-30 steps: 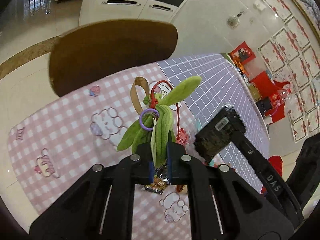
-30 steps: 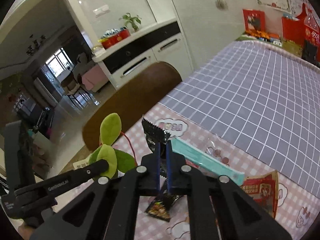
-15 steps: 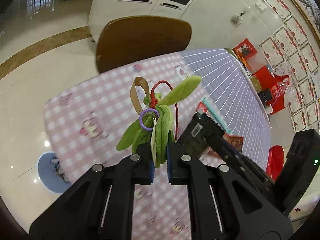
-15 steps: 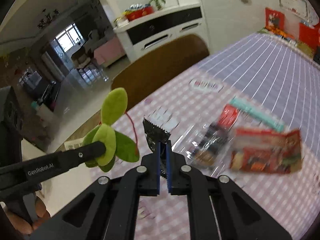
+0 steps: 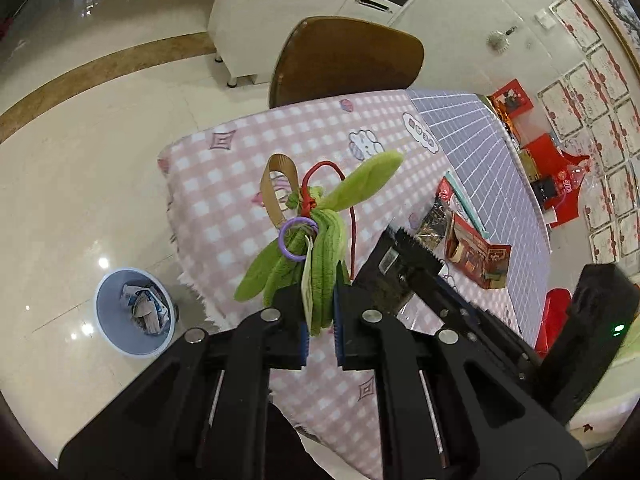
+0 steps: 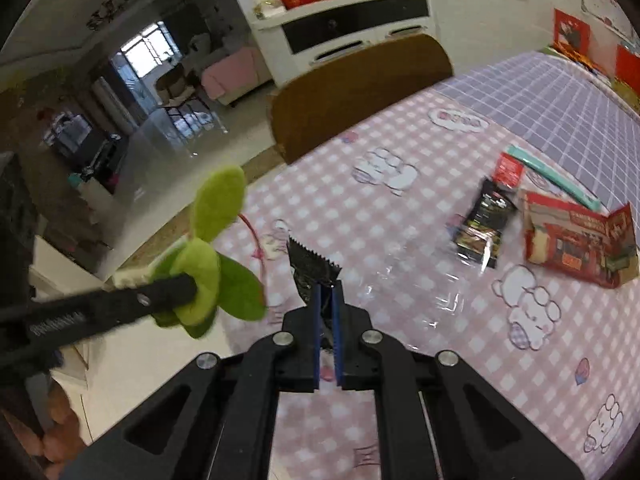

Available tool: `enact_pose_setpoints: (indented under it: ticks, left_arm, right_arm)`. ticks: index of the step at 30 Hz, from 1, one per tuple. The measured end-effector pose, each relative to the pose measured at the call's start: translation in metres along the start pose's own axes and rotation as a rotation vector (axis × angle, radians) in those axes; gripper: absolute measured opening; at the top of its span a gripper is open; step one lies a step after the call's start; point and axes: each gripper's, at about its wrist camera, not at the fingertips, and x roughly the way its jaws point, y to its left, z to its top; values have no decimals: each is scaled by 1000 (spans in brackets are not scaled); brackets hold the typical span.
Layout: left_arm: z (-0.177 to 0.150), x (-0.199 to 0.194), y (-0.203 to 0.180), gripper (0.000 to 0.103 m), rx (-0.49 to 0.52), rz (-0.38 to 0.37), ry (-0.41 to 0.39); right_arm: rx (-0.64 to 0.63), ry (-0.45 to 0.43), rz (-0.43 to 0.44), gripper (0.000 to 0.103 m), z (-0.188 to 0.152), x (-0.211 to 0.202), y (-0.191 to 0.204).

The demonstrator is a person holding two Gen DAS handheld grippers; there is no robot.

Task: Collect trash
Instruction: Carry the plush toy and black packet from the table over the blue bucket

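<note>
Left gripper (image 5: 320, 312) low centre of its frame, fingers clamped on a fuzzy green plush sprout (image 5: 320, 256), soft leaf-shaped lobes fanning upward, with a purple plastic ring (image 5: 296, 238), a red cord loop (image 5: 324, 168) and a tan strap loop (image 5: 278, 184) tied at the stem. Right gripper (image 6: 327, 320) at lower centre of its own view, fingers pinched tight on a crinkly black foil wrapper (image 6: 310, 266) with a saw-toothed top edge. Below and behind, a pink checked tablecloth (image 6: 400, 240), soft-looking, printed with cartoon shapes. More trash at the right of that frame: another glossy dark wrapper (image 6: 482, 224), a red cardboard carton (image 6: 576, 240) folded open, a teal strip (image 6: 560, 178). Round pale-blue bin (image 5: 134, 312) at lower left of the left view, on glossy tile floor, crumpled paper inside. Curved brown chair back (image 5: 348, 64) beyond the table's far edge.
</note>
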Motion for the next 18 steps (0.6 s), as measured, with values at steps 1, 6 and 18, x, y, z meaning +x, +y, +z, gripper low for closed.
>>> enact_pose_setpoints:
  ticks: [1, 6, 18]
  left_arm:
    - [-1, -5, 5, 9, -14, -3, -8]
    - [0, -43, 40, 9, -76, 14, -77]
    - [-53, -116, 190, 9, -338, 189, -153]
  right_arm:
    - [-10, -12, 13, 6, 2, -4, 8]
    - [-72, -39, 102, 6, 13, -16, 53]
    - [-224, 144, 344, 6, -30, 33, 200]
